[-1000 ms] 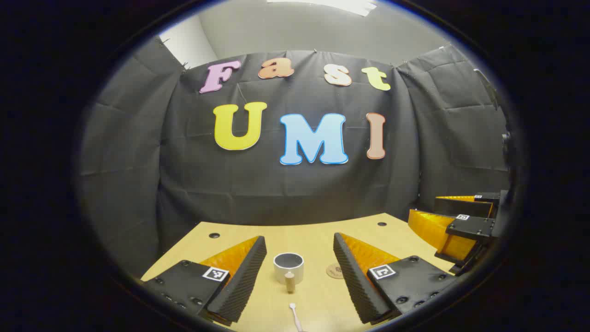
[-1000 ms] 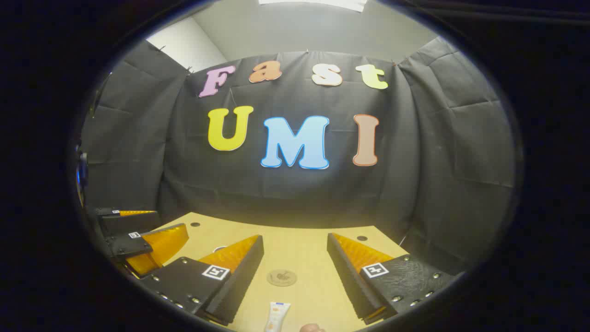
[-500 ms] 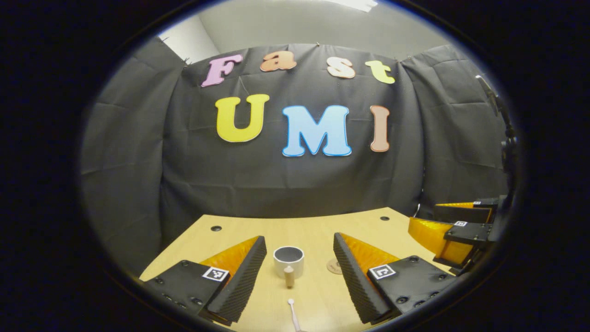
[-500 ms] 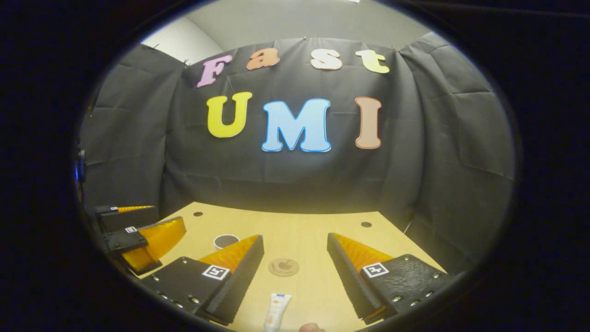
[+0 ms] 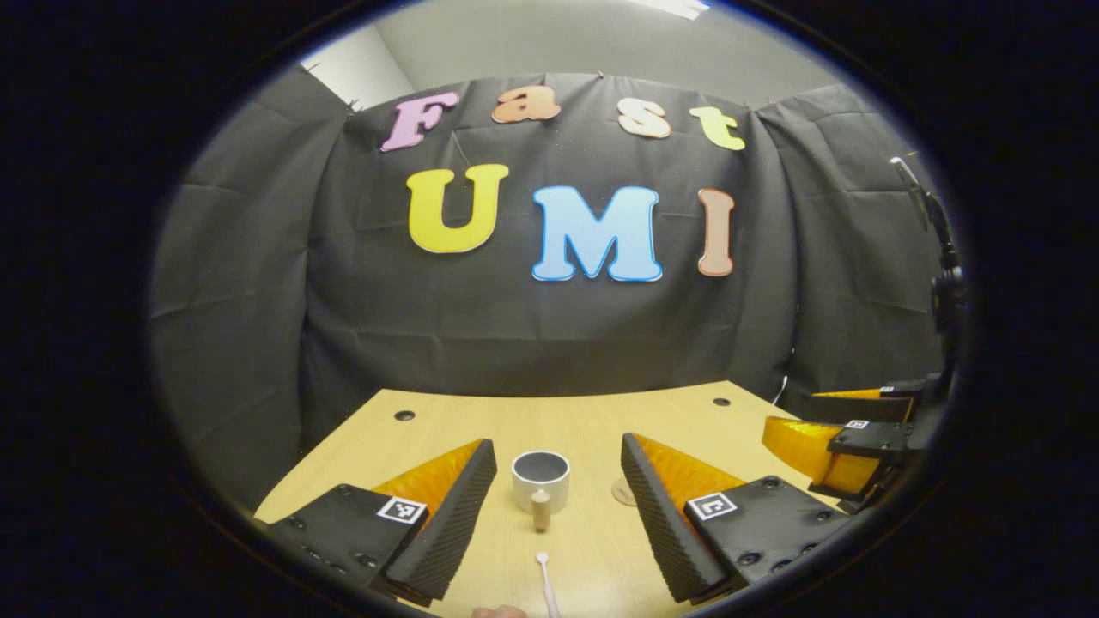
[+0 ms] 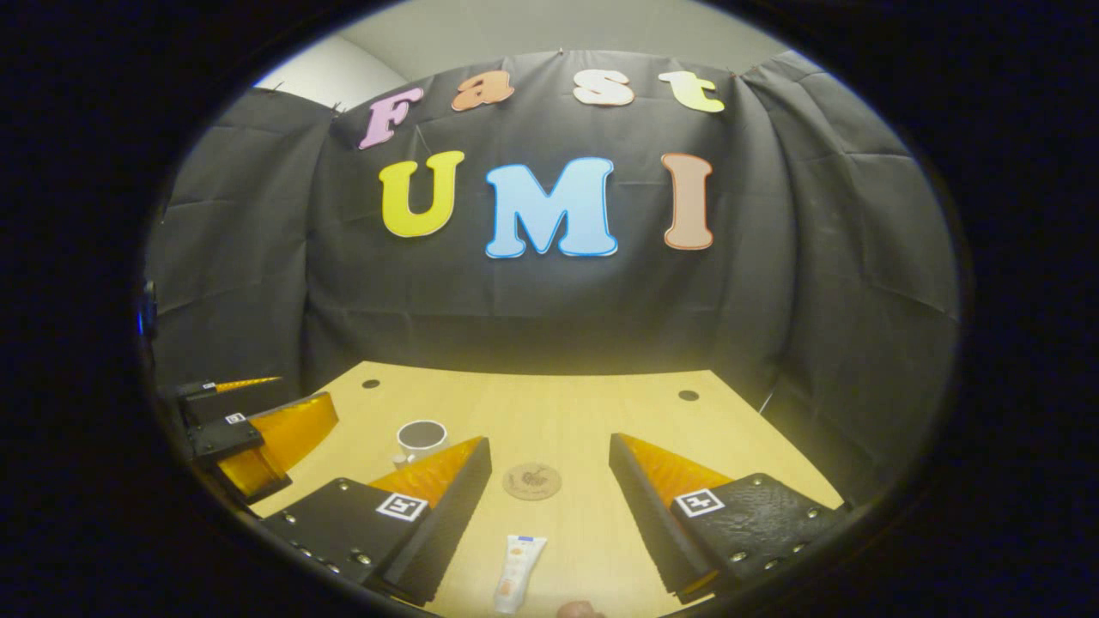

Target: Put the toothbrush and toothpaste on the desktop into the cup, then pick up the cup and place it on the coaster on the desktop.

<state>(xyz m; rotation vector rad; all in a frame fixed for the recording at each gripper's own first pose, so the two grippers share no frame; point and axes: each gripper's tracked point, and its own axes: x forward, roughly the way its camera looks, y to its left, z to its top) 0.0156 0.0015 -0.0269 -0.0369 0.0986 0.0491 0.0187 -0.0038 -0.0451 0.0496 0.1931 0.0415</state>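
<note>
Both hand-held grippers are hovering wide apart, holding nothing: the left (image 5: pixel 558 506) is framing the cup (image 5: pixel 541 479) and toothbrush (image 5: pixel 544 579), the right (image 6: pixel 549 506) the coaster (image 6: pixel 531 481) and toothpaste (image 6: pixel 518 573) on the surface (image 6: pixel 584 412).

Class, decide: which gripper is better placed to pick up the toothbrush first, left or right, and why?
Probably the left gripper: the toothbrush lies on the desktop straight ahead between its open fingers, the cup just beyond. The right gripper faces the toothpaste instead.

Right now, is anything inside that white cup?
The cup looks empty: a dark inside, nothing sticking out. Its bottom is hidden by the rim. Toothbrush and toothpaste lie on the desk.
</note>
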